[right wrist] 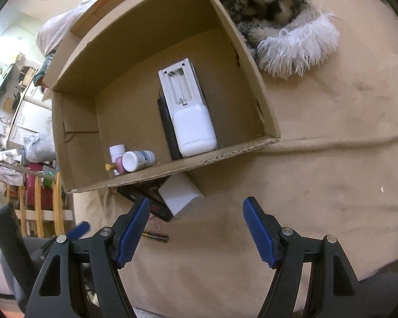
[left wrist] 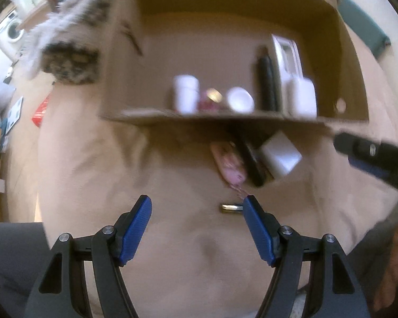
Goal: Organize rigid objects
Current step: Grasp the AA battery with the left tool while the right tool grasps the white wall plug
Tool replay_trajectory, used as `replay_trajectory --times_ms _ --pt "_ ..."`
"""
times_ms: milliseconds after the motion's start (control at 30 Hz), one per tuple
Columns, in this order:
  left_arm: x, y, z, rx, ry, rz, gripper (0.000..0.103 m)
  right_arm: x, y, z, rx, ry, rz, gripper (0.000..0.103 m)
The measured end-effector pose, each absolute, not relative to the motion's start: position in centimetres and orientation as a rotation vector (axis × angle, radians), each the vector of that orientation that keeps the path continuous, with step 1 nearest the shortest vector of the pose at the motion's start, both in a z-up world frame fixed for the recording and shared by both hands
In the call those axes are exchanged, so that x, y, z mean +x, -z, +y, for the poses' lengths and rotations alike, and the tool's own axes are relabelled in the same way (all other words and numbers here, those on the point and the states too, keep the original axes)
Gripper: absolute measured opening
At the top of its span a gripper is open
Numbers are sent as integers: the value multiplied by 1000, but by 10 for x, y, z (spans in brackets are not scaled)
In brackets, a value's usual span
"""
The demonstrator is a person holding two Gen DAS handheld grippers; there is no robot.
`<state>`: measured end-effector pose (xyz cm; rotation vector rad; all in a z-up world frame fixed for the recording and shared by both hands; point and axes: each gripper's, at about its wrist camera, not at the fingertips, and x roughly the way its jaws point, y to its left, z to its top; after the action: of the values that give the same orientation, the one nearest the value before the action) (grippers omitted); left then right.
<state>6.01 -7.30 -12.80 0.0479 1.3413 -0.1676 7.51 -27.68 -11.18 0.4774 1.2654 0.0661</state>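
We hold our left black two-finger gripper with blue ribbed pads (left wrist: 197,206) low, its jaws spread wide and gripping nothing. Our right black gripper with blue ribbed pads (right wrist: 196,208) is likewise spread wide and empty.

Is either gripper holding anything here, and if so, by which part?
Nothing is held. The left gripper and right gripper are both open, with only the beige cloth between their fingers.

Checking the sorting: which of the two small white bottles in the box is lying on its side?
The labelled white bottle nearest the box's front wall; the plain one behind stands upright.
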Motion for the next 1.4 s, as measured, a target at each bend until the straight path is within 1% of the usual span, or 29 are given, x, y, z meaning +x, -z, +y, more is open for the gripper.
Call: replay_trajectory --times_ms 133,233,300,333,433,567,833,1067,1233,1267,1300,1333,1400 --pt "56 150 -103 101 253 1374 69 82 112 -274 457 -59 1265 77" --pt "59 164 -112 127 266 1392 69 84 115 -276 469 -52 1271 77" --pt "60 171 -113 120 252 1407 66 85 117 -276 470 -52 1277 77" --pt "60 171 -112 119 244 1404 61 86 118 -275 467 -54 1280 77" --pt "59 171 -112 139 243 1396 40 88 121 -272 451 -59 1293 77" --pt "60 169 -105 91 247 1411 40 99 131 -260 341 -43 1333 77" --pt "55 165 -97 96 194 1406 40 118 161 -227 168 -82 1408 77" --pt "54 162 -75 67 144 1407 40 124 172 -201 102 -137 1426 77" --pt "56 161 -75 70 126 1397 40 131 180 -187 22 -128 1411 76" --pt "56 163 -77 69 123 1396 40 132 181 -184 4 -130 1404 74" --pt "56 162 -76 67 120 1395 40 132 180 -182 -11 -132 1394 61" --pt "57 162 -73 63 118 1395 40 133 178 -178 -21 -141 1382 44" --pt "61 161 -67 56 110 1396 40 133 175 -176 -24 -146 1375 44"
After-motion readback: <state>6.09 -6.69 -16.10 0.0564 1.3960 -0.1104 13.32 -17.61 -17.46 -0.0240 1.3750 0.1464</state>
